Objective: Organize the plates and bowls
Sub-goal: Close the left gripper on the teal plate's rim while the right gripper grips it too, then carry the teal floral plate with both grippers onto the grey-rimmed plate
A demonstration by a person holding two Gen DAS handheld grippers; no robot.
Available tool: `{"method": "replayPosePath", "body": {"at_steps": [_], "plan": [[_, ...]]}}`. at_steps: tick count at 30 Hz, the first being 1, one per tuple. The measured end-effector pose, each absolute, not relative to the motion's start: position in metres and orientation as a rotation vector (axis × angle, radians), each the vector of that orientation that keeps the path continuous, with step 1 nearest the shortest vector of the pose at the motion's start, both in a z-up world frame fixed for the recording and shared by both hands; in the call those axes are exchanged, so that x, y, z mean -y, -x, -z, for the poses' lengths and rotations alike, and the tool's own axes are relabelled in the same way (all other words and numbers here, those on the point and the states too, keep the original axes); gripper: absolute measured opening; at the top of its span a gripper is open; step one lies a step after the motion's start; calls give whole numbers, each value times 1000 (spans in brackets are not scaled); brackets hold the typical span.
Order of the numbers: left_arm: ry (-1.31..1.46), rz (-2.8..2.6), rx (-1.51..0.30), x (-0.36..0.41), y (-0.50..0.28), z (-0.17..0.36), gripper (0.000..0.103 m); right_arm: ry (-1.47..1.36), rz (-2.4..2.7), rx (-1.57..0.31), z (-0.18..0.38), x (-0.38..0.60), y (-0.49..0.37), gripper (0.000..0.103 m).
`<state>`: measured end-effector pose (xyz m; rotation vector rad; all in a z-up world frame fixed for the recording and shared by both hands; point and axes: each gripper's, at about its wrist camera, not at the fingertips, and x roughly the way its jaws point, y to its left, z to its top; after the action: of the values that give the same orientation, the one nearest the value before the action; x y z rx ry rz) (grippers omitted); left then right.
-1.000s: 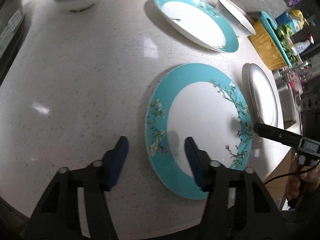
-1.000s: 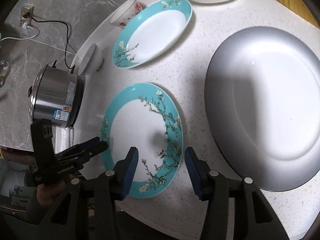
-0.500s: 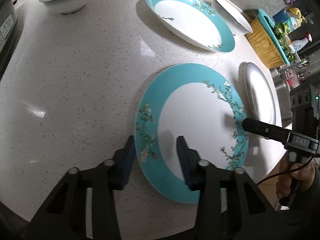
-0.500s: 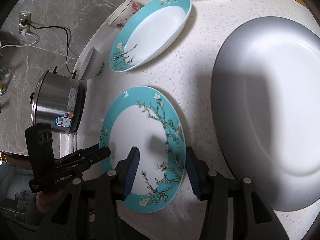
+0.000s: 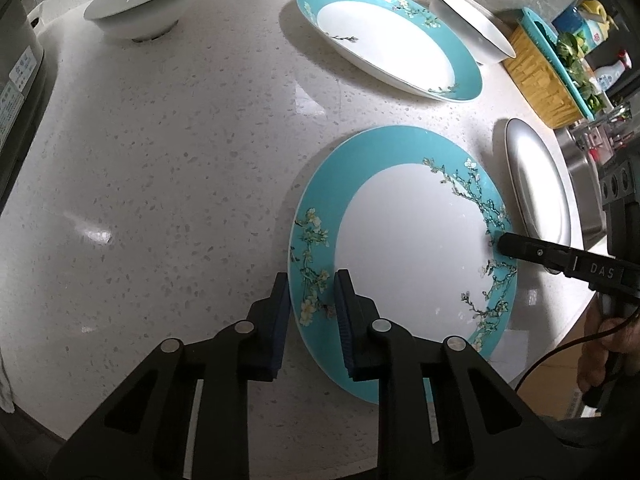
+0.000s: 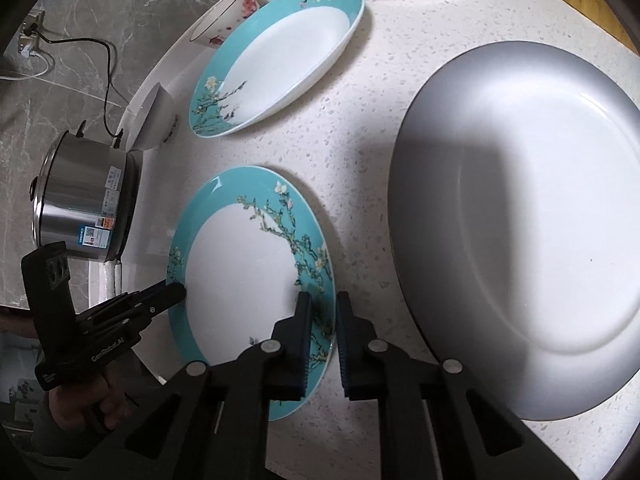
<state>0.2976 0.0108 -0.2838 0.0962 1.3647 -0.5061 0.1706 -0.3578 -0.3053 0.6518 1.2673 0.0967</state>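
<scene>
Now both grippers, left (image 5: pixel 310 312) and right (image 6: pixel 322 334), have just been closing their fingers onto opposite rims of the round teal blossom-patterned plate (image 5: pixel 404 248) lying flat on the speckled counter (image 5: pixel 180 140).

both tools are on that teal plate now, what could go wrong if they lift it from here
Both the left tool and the right tool, whose jaws have just been closing, pinch only the thin rim of the near teal plate on opposite sides, so it could slip or tilt if one rises faster. The big white plate lies close beside it and could get knocked.
</scene>
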Motion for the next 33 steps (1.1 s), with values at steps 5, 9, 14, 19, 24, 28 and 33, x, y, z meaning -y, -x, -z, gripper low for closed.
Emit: {"method": "replayPosePath", "body": {"at_steps": [5, 9, 14, 19, 24, 28, 33], "plan": [[-91, 499, -1369, -14, -296, 282, 19, -644, -98, -1257, 299, 356, -170, 13], [-97, 504, -1360, -15, -295, 276, 19, -638, -97, -1247, 291, 357, -170, 13], [-104, 516, -1346, -11, -293, 264, 19, -654, -91, -1230, 280, 362, -167, 13], [-107, 542, -1341, 1, -290, 251, 19, -670, -73, -1206, 264, 375, -158, 13], [-108, 583, -1336, 30, -282, 240, 19, -690, -35, -1180, 252, 401, -141, 13], [-120, 615, -1334, 64, -271, 234, 19, -698, 4, -1163, 245, 431, -127, 13], [-136, 641, -1341, 109, -262, 233, 19, -702, 43, -1155, 243, 470, -115, 13]]}}
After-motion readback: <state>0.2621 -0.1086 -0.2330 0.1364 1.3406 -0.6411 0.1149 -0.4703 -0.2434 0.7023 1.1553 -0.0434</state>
